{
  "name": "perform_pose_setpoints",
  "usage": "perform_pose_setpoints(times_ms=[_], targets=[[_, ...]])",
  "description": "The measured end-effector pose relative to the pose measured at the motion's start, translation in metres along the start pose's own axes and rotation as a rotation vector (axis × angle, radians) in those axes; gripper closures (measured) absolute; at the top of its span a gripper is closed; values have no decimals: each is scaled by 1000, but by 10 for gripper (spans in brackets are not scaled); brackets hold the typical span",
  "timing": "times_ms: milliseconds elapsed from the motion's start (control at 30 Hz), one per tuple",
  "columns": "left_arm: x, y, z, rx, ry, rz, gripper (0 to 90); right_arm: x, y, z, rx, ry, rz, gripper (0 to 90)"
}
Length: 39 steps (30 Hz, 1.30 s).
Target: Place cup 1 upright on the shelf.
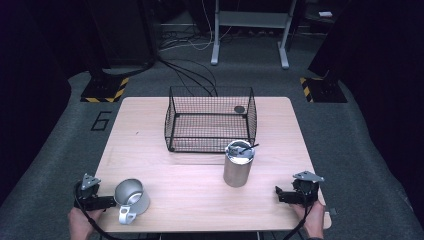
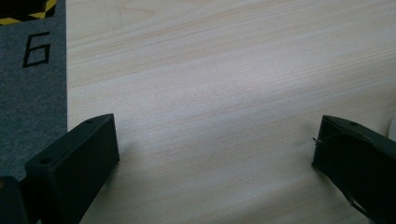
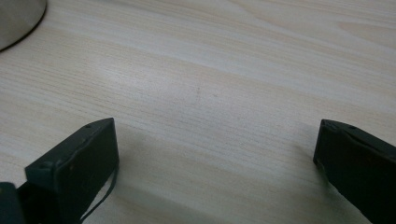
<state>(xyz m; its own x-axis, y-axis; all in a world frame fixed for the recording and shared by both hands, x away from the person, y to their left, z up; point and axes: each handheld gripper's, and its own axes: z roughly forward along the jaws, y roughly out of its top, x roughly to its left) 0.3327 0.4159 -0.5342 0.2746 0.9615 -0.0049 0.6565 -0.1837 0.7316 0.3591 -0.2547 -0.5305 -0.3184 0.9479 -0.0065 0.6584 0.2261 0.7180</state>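
Resting at the near corners of the worktop [image 1: 200, 190], both claws sit idle with their jaws spread wide and nothing between them. The left claw [image 1: 107, 201] lies at the near left, just beside a metal mug [image 1: 132, 199] that is tipped on its side, its mouth facing up and back and its handle pointing toward the near edge. In the left gripper view a pale sliver at the right edge is probably that mug, so the claw seems staged for a short reach to it. The right claw [image 1: 281, 194] rests at the near right, aimed across the worktop toward a steel canister [image 1: 238, 164] that stands upright near the middle with a dark utensil [image 1: 248, 147] leaning out of its top. Behind the canister, a black wire basket [image 1: 210, 120] stands open-topped, with a small dark disc [image 1: 239, 109] at its back right; it looks like a likely place for the metalware to go. Neither claw touches anything yet.
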Motion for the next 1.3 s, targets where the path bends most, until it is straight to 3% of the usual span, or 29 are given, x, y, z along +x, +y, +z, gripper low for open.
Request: perform_pose_setpoints(times_ms=[233, 467, 600, 633, 733, 1000, 1300], targets=[[0, 0, 0, 0, 1, 1, 1, 0, 0, 0, 3, -2, 1, 0], [-2, 0, -1, -1, 11, 5, 4, 3, 1, 1, -1, -24, 36, 0], [-1, 1, 1, -2, 11, -4, 3, 2, 3, -1, 28, -35, 39, 0], [-1, 2, 1, 0, 13, -3, 2, 3, 3, -1, 22, -37, 65, 0], [-1, 2, 2, -1, 10, -5, 3, 4, 3, -2, 38, -36, 53, 0], [-1, 2, 2, -1, 11, -7, 4, 15, 8, -22, -4, 32, 17, 0], [-1, 2, 2, -2, 15, -10, 4, 38, 25, -50, -61, 103, -39, 1]])
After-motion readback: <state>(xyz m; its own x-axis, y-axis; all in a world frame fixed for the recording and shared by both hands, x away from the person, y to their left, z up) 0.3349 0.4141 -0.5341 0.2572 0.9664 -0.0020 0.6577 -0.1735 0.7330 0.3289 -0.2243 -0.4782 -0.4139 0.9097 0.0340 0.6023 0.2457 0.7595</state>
